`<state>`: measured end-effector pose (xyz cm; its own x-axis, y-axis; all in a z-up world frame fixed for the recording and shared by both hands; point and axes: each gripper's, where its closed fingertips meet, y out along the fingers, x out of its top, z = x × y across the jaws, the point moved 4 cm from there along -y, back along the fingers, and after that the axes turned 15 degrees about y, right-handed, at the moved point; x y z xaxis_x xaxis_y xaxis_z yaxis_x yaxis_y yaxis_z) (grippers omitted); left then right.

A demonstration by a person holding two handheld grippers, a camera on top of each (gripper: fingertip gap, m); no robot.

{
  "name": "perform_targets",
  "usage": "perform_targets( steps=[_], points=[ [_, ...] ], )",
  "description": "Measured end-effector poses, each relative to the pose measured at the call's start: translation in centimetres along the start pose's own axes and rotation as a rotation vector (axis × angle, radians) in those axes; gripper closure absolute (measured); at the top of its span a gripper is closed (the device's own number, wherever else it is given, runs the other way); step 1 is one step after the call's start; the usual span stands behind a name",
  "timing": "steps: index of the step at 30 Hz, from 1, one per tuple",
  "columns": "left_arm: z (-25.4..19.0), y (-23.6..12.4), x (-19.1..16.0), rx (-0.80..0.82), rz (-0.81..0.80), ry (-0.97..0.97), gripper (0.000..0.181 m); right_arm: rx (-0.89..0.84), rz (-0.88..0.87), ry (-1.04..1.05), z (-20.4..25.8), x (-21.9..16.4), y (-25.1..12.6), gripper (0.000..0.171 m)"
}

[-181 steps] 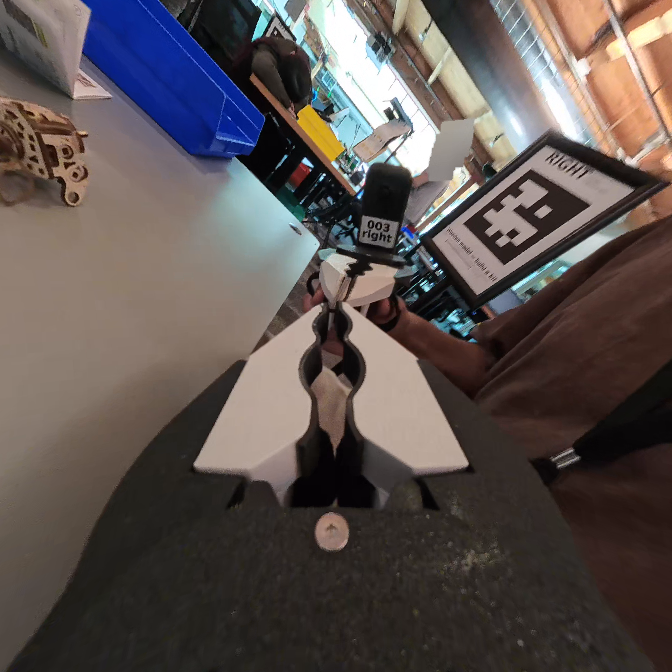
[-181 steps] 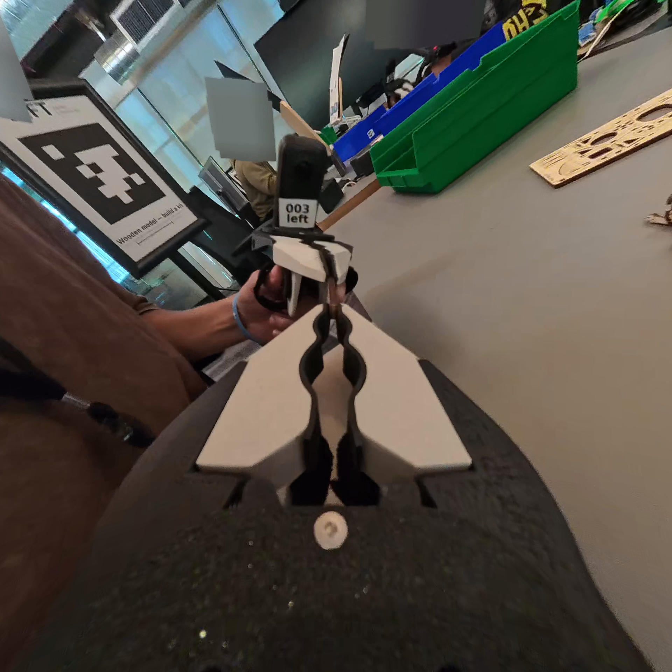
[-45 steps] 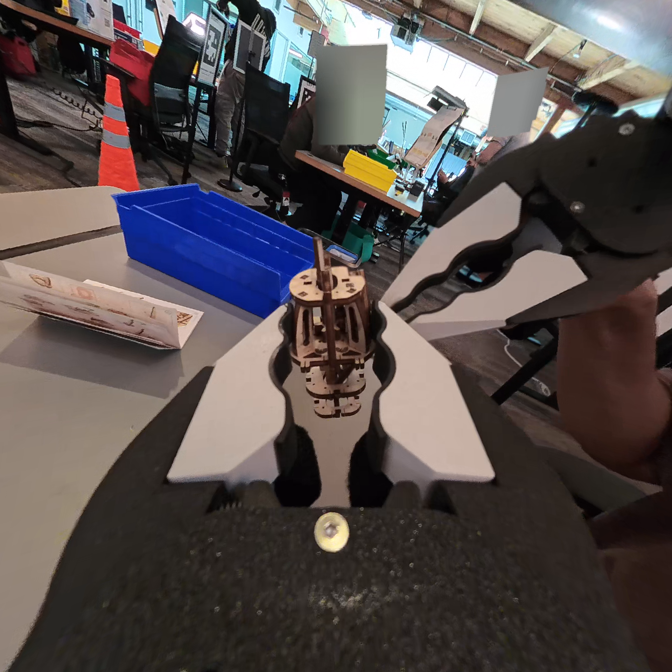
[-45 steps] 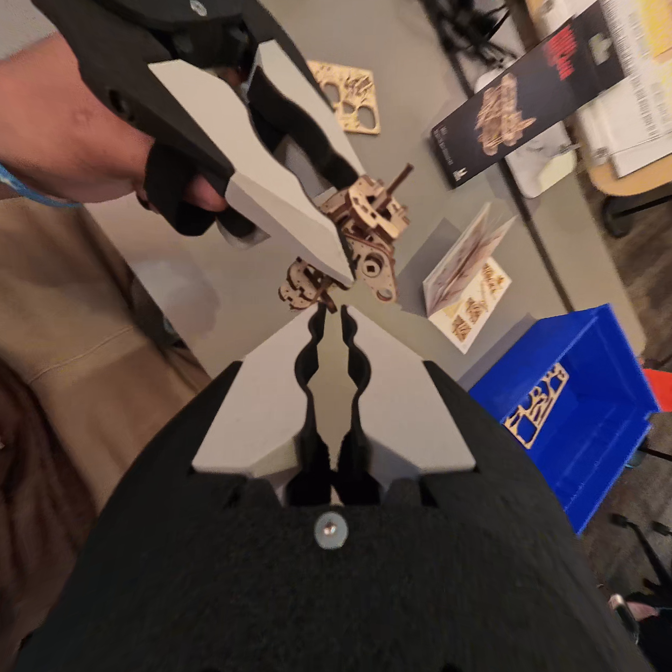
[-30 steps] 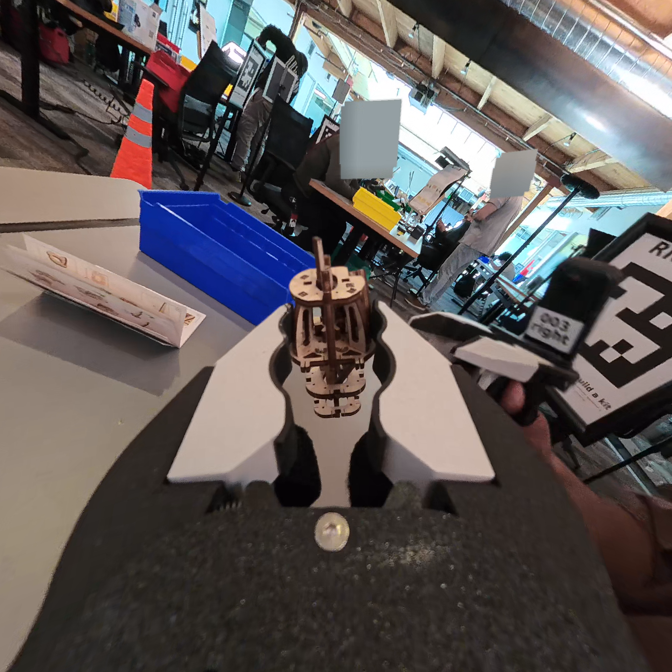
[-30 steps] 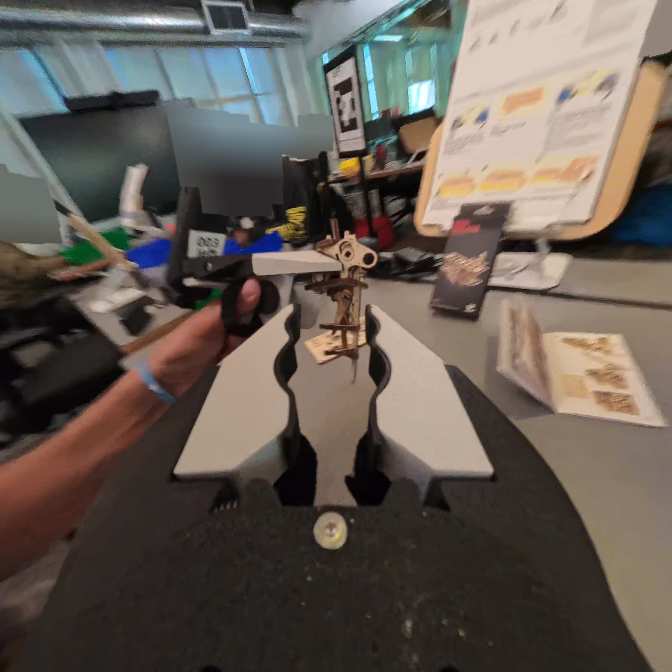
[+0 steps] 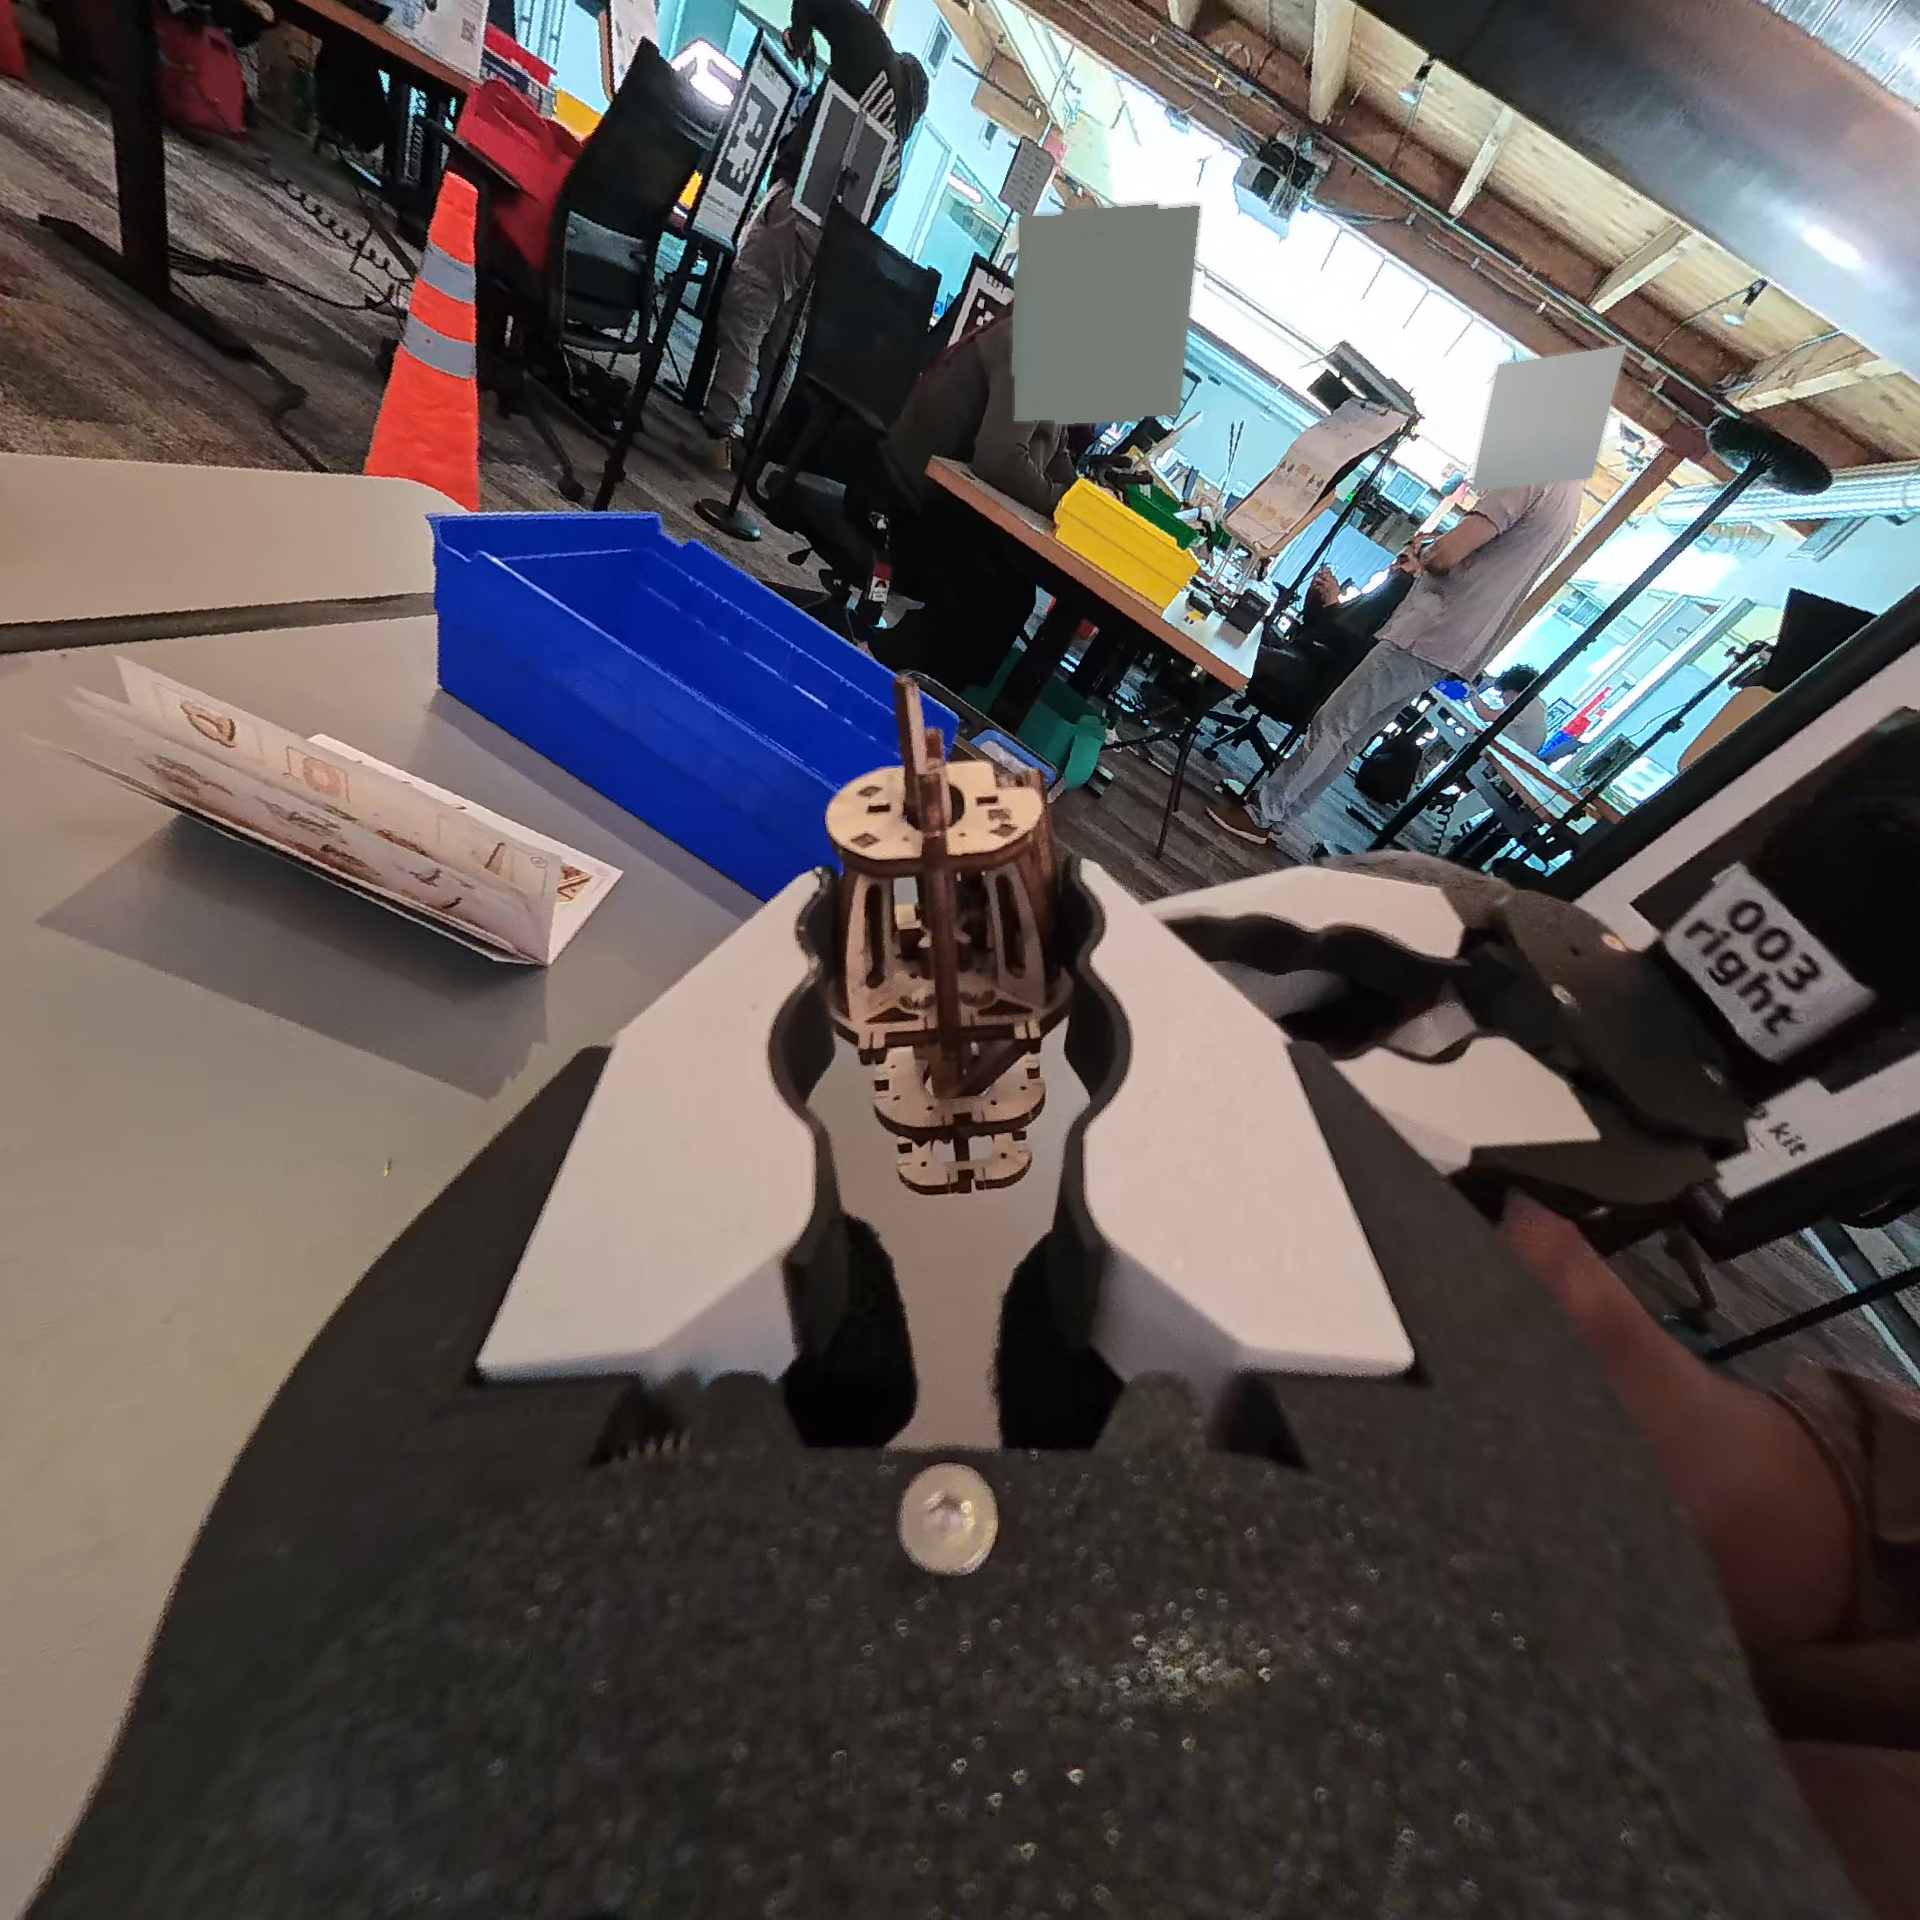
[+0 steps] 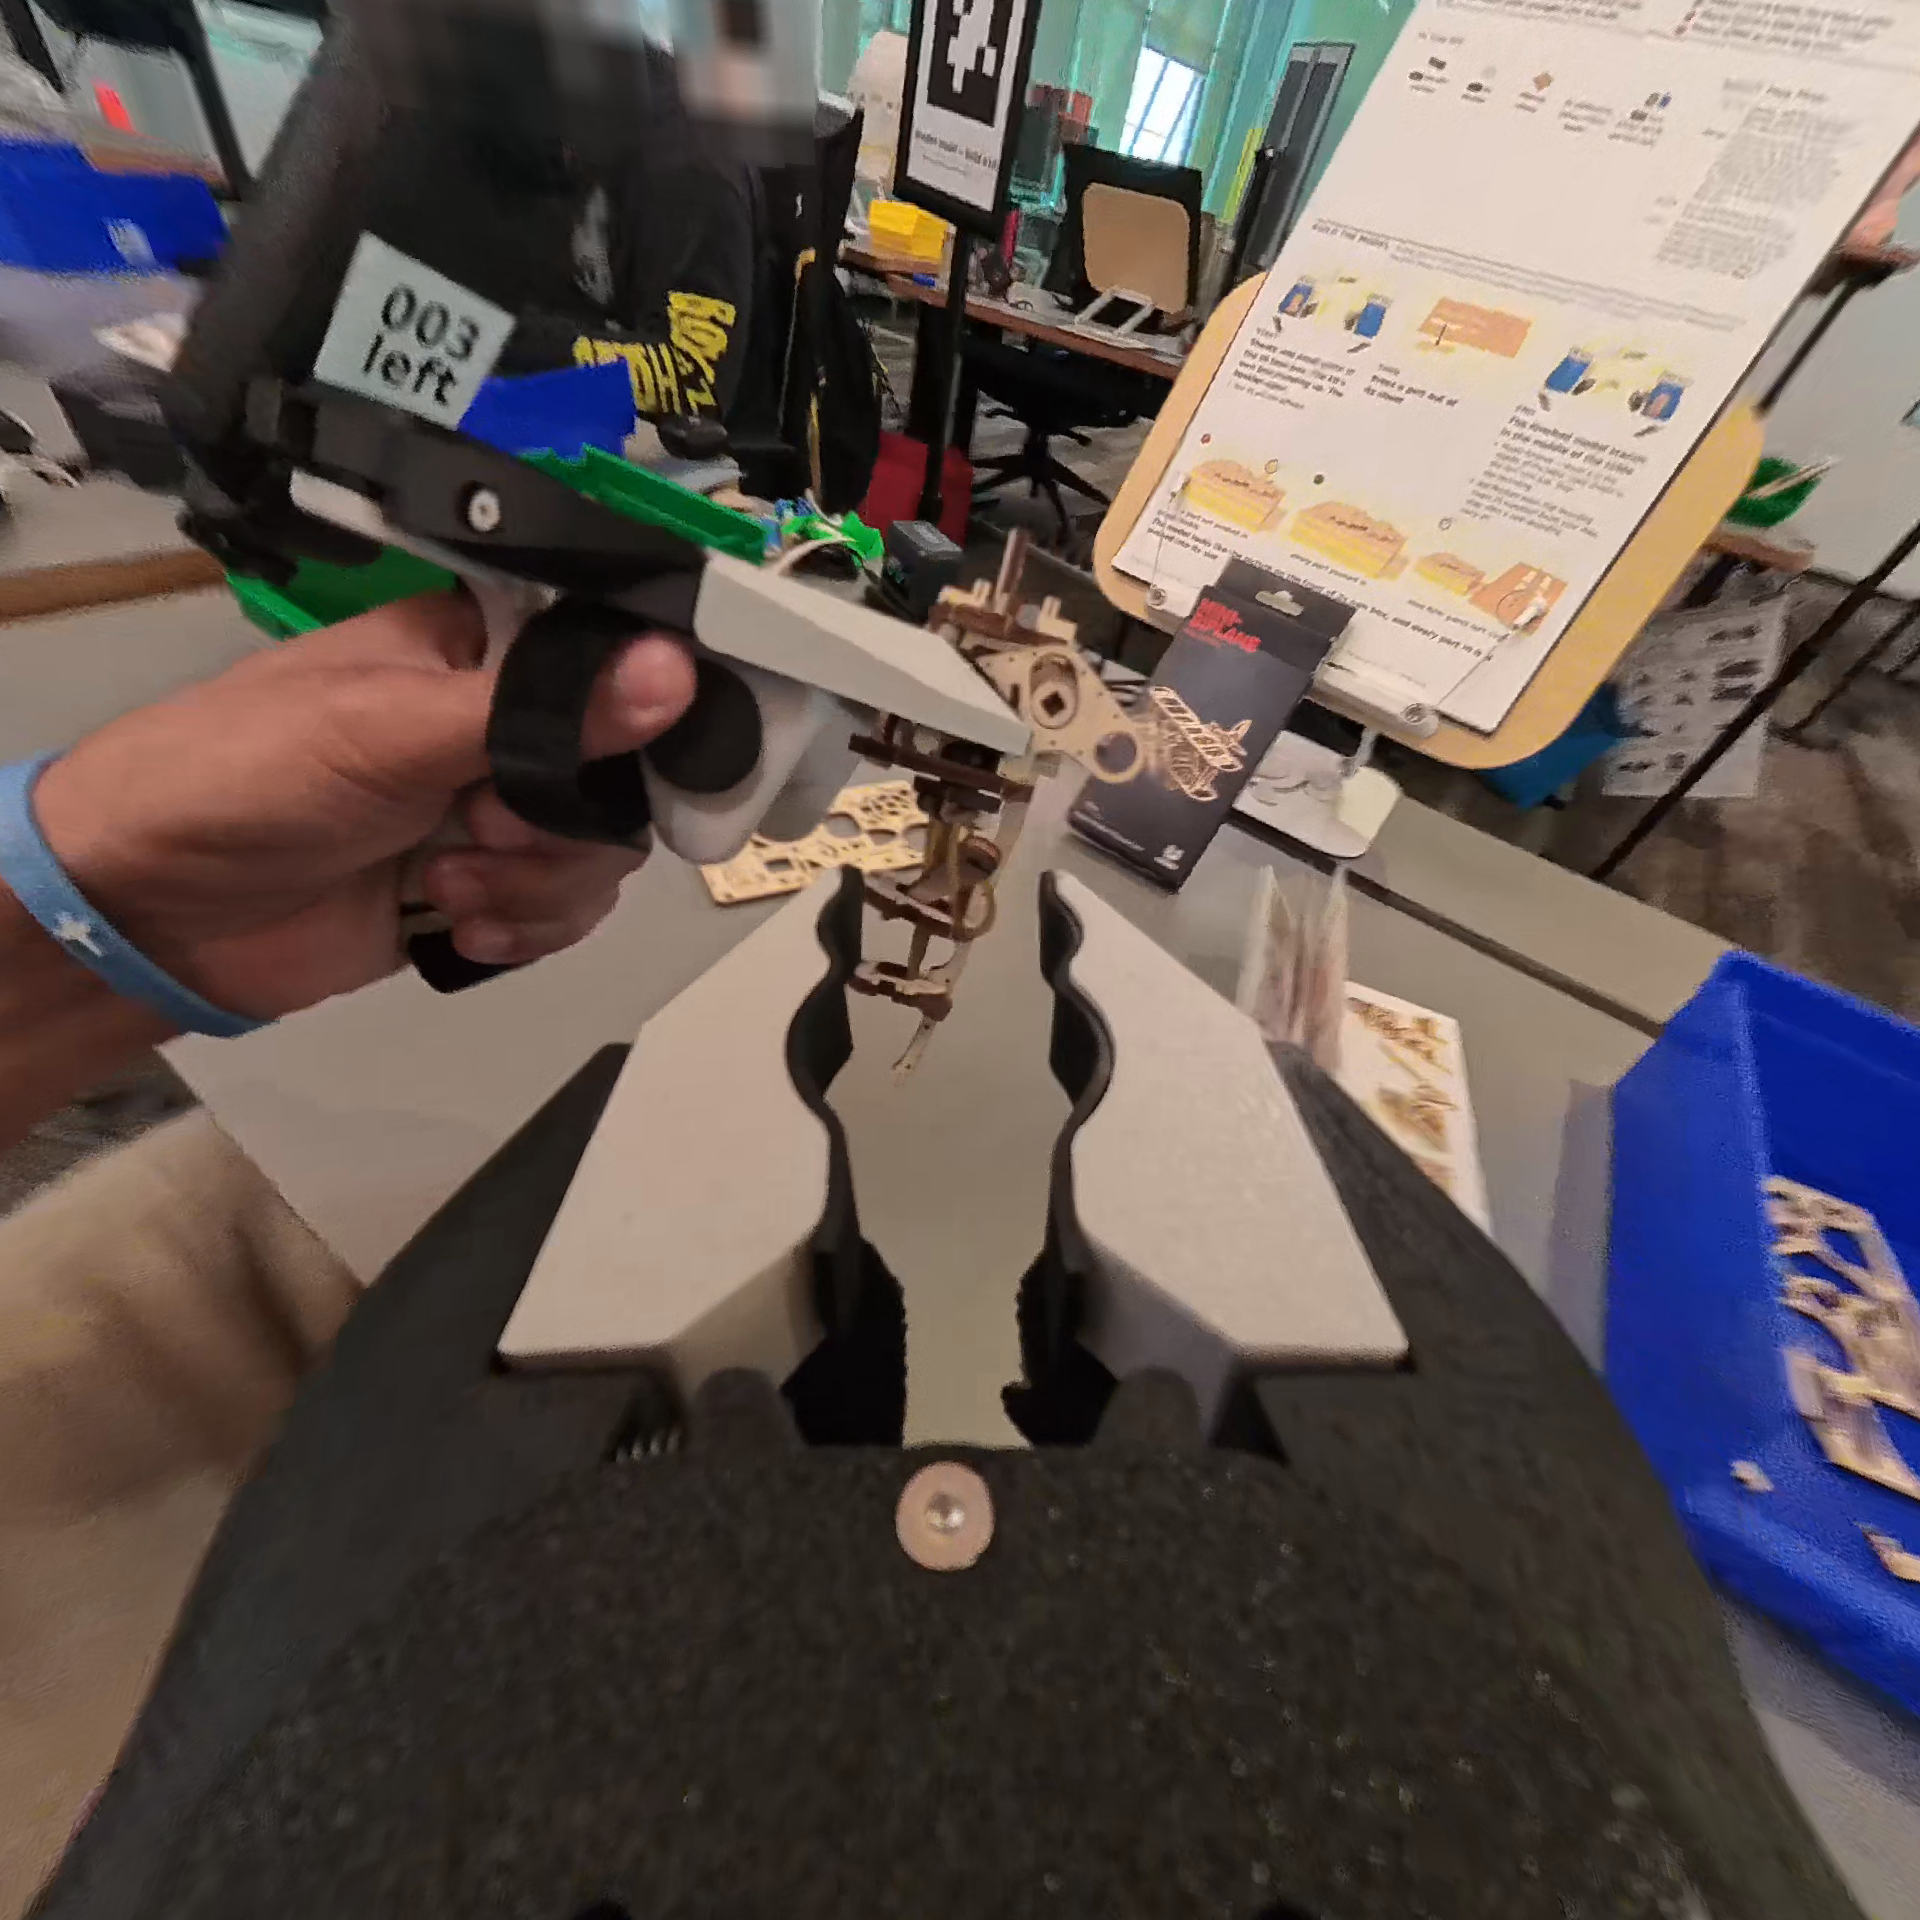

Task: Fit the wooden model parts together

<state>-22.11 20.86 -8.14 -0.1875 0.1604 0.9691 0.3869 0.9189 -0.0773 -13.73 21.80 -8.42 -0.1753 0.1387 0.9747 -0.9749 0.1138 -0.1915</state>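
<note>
Where fingers clamp, wooden model [image 7: 940, 966] hidden, background blurred

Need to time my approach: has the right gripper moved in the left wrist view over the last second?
Yes. The right gripper has come in closer, its fingers now beside the small laser-cut wooden model assembly clamped in the left gripper.

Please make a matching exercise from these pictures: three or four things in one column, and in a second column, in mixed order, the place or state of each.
Things
1. brown laser-cut wooden model
2. blue plastic bin
3. folded paper instruction booklet
4. right gripper

Places or states
A. lying on the grey table, left of the bin
B. open, holding nothing
C. clamped in the left gripper
D. standing at the table's far edge

Pairs: 1-C, 2-D, 3-A, 4-B
</note>
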Motion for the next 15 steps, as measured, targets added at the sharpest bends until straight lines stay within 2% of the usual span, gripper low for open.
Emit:
perform_targets(
  steps=[7, 10, 13, 15],
  points=[
    [-0.7, -0.3, 0.4, -0.028, -0.020, 0.062, 0.142, 0.241, -0.052, 0.387, -0.8, 0.6, -0.3, 0.143],
    [-1.0, -0.4, 0.4, -0.038, -0.019, 0.075, 0.142, 0.266, -0.043, 0.362, -0.7, 0.7, -0.2, 0.149],
    [-1.2, -0.3, 0.5, -0.054, -0.023, 0.070, 0.142, 0.276, -0.031, 0.336, -0.5, 0.6, 0.1, 0.163],
    [-1.1, -0.3, 0.5, -0.047, -0.017, 0.077, 0.142, 0.291, -0.042, 0.351, -0.5, 0.8, 0.0, 0.165]
  ],
)
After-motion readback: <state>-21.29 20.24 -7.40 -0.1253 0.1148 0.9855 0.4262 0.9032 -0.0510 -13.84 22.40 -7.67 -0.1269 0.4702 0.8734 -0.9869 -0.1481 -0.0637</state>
